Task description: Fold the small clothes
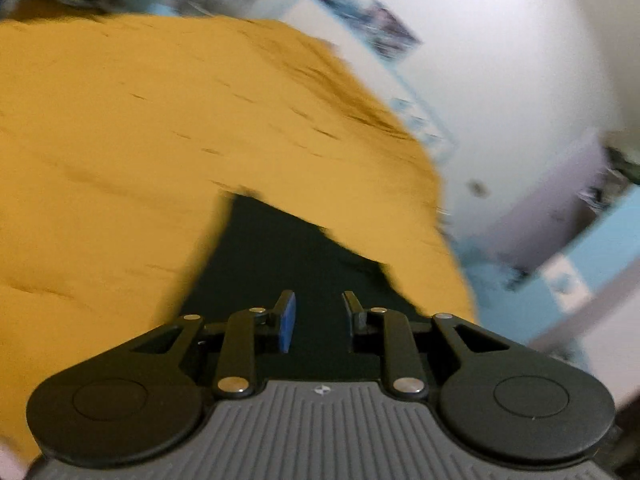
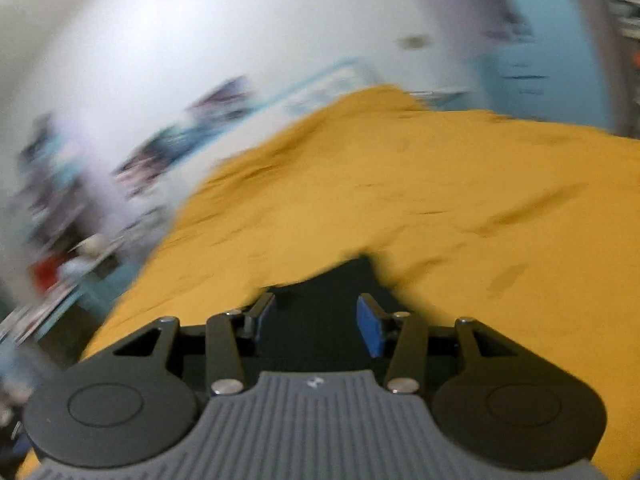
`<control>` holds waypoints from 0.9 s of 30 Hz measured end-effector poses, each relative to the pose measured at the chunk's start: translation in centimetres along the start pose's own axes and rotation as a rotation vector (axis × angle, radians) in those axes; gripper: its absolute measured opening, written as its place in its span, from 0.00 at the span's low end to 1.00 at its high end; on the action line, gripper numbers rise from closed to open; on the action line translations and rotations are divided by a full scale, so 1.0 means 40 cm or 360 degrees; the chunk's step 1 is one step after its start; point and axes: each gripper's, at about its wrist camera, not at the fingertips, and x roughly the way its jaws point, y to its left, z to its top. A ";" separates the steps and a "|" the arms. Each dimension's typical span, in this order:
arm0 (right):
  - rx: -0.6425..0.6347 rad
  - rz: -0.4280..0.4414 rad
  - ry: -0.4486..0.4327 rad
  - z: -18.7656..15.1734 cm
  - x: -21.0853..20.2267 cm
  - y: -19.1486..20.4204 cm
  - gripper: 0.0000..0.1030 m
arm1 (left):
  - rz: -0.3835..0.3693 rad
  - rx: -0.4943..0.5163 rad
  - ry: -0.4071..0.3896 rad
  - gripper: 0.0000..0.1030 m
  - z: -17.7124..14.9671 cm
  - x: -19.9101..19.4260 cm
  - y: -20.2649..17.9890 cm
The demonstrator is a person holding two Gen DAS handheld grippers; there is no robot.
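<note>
While both views are smeared by blur, I can read the left hand-held gripper [image 1: 318, 306] with its jaws part open and nothing pinched between them — a dark garment [image 1: 288, 248] lies flat on the mustard-yellow bedcover [image 1: 120, 120] just beyond its blue pads [image 1: 288, 322]. My right hand-held gripper [image 2: 316, 312] stands wider apart, also gripping nothing, with the same dark garment [image 2: 340, 280] under and ahead of its tips.
</note>
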 end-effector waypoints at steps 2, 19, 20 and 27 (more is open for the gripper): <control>-0.0049 0.0120 0.0101 -0.049 0.047 0.081 0.41 | -0.0064 0.0051 0.0042 0.26 -0.039 0.074 -0.050; -0.0442 -0.0273 0.0299 -0.267 0.130 0.064 0.16 | 0.0163 -0.0021 0.0166 0.16 -0.160 0.194 0.100; -0.0420 -0.0340 0.0276 -0.248 0.111 0.018 0.16 | 0.0189 -0.0026 0.0145 0.16 -0.151 0.177 0.117; -0.0182 -0.0504 0.0161 -0.152 0.024 -0.176 0.00 | 0.0264 -0.0170 0.0018 0.07 -0.096 0.066 0.246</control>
